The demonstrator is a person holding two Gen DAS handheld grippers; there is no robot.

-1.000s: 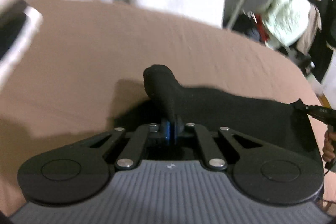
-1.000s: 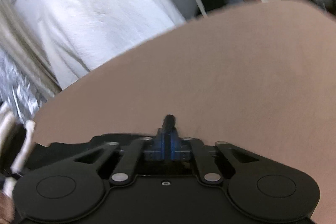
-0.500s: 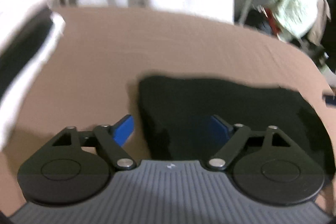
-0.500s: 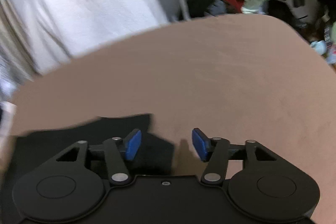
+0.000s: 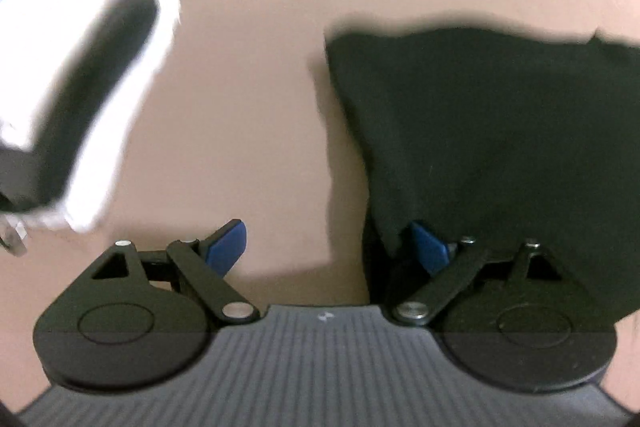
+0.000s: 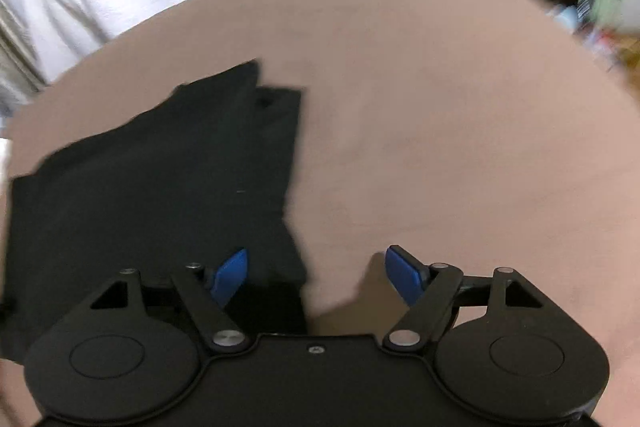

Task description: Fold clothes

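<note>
Lying on a tan sheet (image 6: 440, 115), black garment (image 6: 160, 187); both jaws open, left's still widening.

Both views are taken from wrist-mounted fisheye cameras, aimed steeply down along the fingers, close above the brown surface (image 5: 240, 115). The black garment (image 5: 480, 147) is shared: at 2 o'clock in the left view, at 9 o'clock (image 6: 152, 195) in the right.

A bed covered in a pinkish-brown sheet (image 6: 440, 107) carries the things. A black garment (image 5: 480, 131) lies flat on it, folded over, one corner layer showing beneath another in the right wrist view. A blurred black-and-white object (image 5: 80, 99) lies near the left edge.
</note>
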